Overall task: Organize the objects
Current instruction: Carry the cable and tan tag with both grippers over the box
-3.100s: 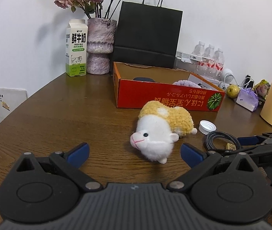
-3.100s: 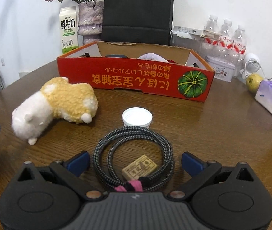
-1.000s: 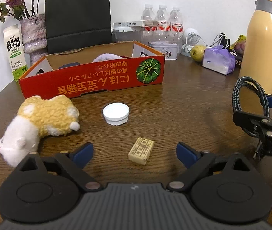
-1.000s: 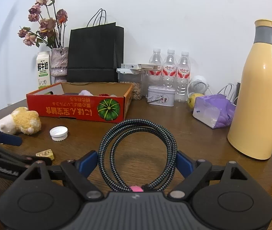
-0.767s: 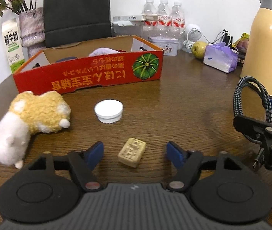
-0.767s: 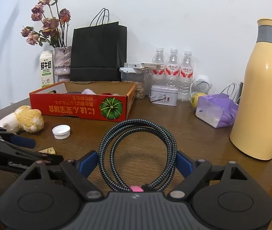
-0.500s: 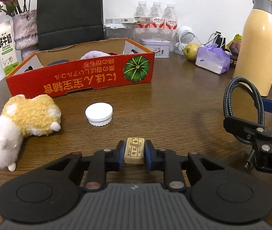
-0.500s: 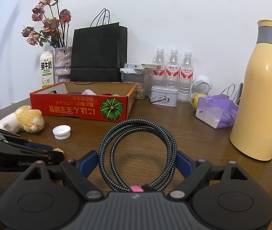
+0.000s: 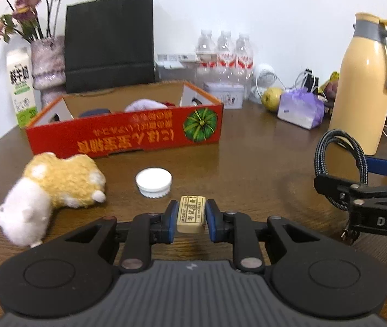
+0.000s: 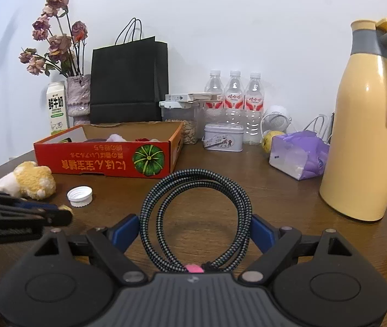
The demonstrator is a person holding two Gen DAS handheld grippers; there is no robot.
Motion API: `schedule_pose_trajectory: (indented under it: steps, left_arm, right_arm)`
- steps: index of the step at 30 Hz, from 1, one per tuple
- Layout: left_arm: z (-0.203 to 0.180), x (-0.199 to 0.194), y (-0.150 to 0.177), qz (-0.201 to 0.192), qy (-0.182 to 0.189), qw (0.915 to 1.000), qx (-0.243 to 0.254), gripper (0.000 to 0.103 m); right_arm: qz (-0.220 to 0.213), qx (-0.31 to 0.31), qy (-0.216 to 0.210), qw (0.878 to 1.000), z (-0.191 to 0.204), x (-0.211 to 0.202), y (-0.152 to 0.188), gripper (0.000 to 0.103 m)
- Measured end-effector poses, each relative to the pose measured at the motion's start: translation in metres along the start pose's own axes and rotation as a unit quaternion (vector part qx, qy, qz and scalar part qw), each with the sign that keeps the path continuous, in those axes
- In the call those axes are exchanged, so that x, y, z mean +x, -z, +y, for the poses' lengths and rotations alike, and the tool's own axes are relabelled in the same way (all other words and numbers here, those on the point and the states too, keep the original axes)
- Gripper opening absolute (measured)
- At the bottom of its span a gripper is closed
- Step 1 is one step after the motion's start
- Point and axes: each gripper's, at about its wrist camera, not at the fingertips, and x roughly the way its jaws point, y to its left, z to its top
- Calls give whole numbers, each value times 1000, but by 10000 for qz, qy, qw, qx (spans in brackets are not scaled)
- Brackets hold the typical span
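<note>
My left gripper [image 9: 192,215] is shut on a small beige eraser [image 9: 191,214] just above the brown table, in front of a white bottle cap [image 9: 153,181]. A yellow and white plush hamster [image 9: 48,188] lies to the left. My right gripper [image 10: 194,227] is shut on a coiled braided black cable [image 10: 196,218] and holds it upright above the table; the cable also shows in the left wrist view [image 9: 340,169]. The red cardboard box [image 9: 128,136] stands behind, open, with soft items inside.
A milk carton [image 9: 20,87], a flower vase [image 9: 47,65] and a black paper bag [image 9: 110,41] stand behind the box. Three water bottles [image 10: 234,100], a tin [image 10: 223,137], a purple bag [image 10: 299,154] and a tall yellow thermos [image 10: 370,125] stand at right.
My left gripper closed on the eraser and has lifted it slightly. My right gripper still holds the cable, hardly moved.
</note>
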Motion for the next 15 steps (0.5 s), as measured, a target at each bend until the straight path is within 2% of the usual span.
schedule_pose_trajectory:
  steps: [7, 15]
  left_arm:
    - [16, -18, 3, -190, -26, 9998, -4, 22]
    - [43, -33, 8, -309, -53, 9995, -62, 22]
  right_arm:
    - [-191, -145, 185, 9995, 17, -8, 1, 86]
    - [-259, -288, 103, 9992, 52, -15, 1, 86]
